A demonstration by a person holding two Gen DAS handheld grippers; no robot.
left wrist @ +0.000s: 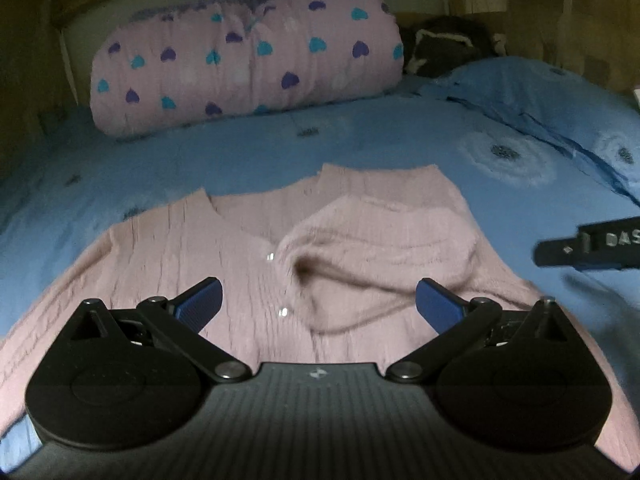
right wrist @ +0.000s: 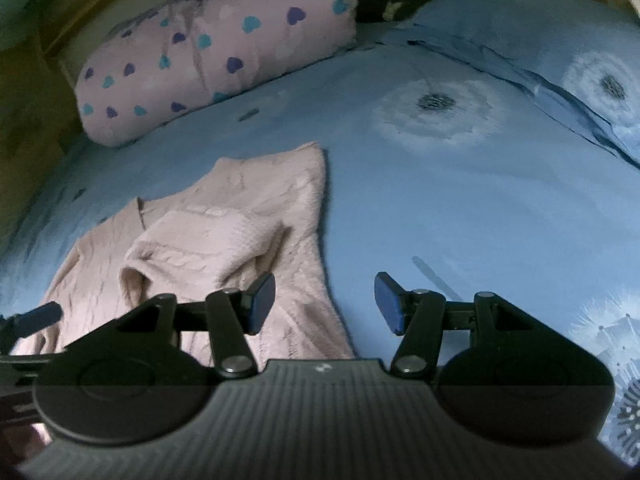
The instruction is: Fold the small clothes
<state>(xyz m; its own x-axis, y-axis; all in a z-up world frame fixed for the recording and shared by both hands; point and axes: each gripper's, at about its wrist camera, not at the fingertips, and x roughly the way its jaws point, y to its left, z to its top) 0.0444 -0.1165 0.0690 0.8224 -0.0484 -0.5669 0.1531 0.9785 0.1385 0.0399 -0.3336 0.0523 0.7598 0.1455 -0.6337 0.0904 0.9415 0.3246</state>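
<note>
Pink knit cardigan spread front-up on the blue bedsheet, its neckline toward the far side of the bed, so that the whole garment lies flat and reachable for folding. One sleeve is already laid across the chest, which narrows the outline on that side; the opposite side still spreads wide, and is judged to be the next part to fold in. The left tool hangs over the lower front near the small buttons, its blue pads spread wide and holding nothing. The right tool is likewise wide and empty, straddling the cardigan's side edge with one pad over knit and the other over bare sheet; whether either pad touches the cloth is uncertain, as the frames are blurred. A heart-print rolled quilt and a blue pillow lie well apart at the bed's far side.
</note>
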